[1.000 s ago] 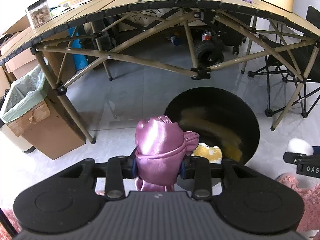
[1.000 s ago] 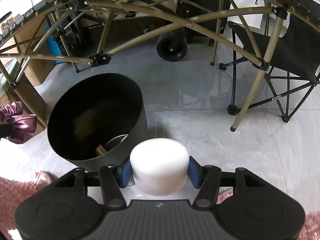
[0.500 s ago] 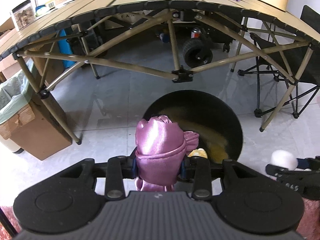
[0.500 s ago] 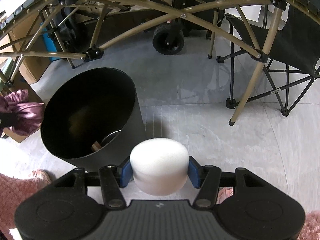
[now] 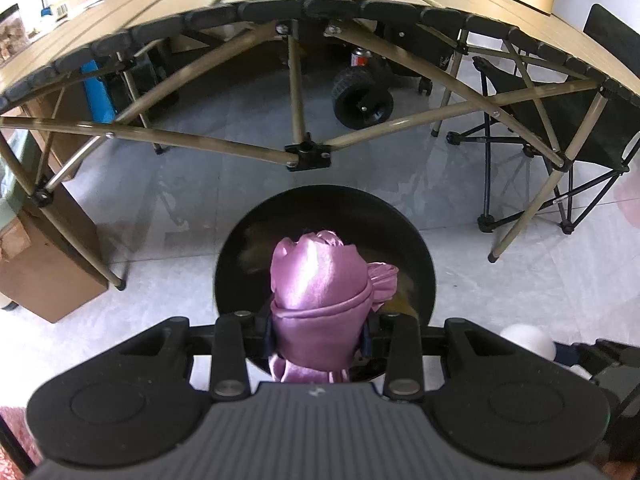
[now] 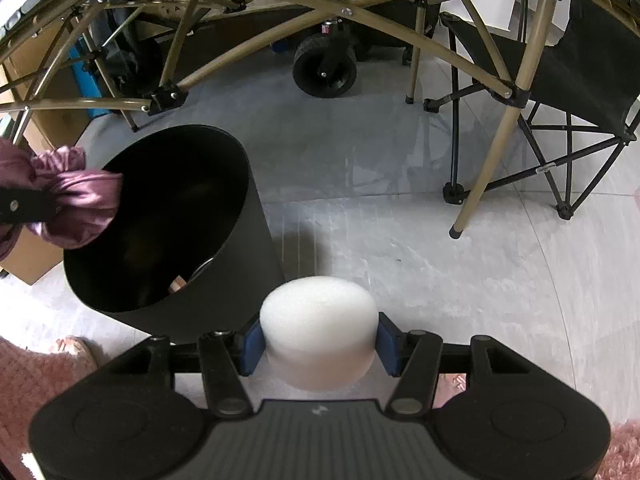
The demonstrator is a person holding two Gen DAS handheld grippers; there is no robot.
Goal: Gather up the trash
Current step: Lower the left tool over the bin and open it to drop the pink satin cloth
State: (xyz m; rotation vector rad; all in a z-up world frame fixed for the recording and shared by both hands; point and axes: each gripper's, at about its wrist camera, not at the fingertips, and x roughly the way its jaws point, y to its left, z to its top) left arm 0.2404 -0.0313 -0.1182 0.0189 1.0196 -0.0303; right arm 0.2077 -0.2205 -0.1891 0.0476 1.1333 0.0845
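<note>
My left gripper (image 5: 318, 334) is shut on a crumpled pink satin cloth (image 5: 320, 292), held right over the mouth of a round black bin (image 5: 236, 256) on the floor. In the right wrist view the same pink cloth (image 6: 76, 204) hangs at the left rim of the black bin (image 6: 248, 264). Some trash lies at the bin's bottom. My right gripper (image 6: 318, 344) is shut on a white foam cylinder (image 6: 318, 328), just right of the bin and above the floor. That white foam (image 5: 526, 340) also shows at the right edge of the left wrist view.
A folding camp table (image 5: 304, 4) with tan legs (image 6: 492, 152) stands behind the bin. A black folding chair (image 6: 568, 72) is at the right, a wheeled cart (image 6: 324, 66) under the table, a cardboard box (image 5: 44, 276) at the left. Pink shaggy rug (image 6: 28, 376) lies near me.
My left gripper has carried the pink cloth to the right, from beside the bin to over its opening. The right gripper has held still with the foam.
</note>
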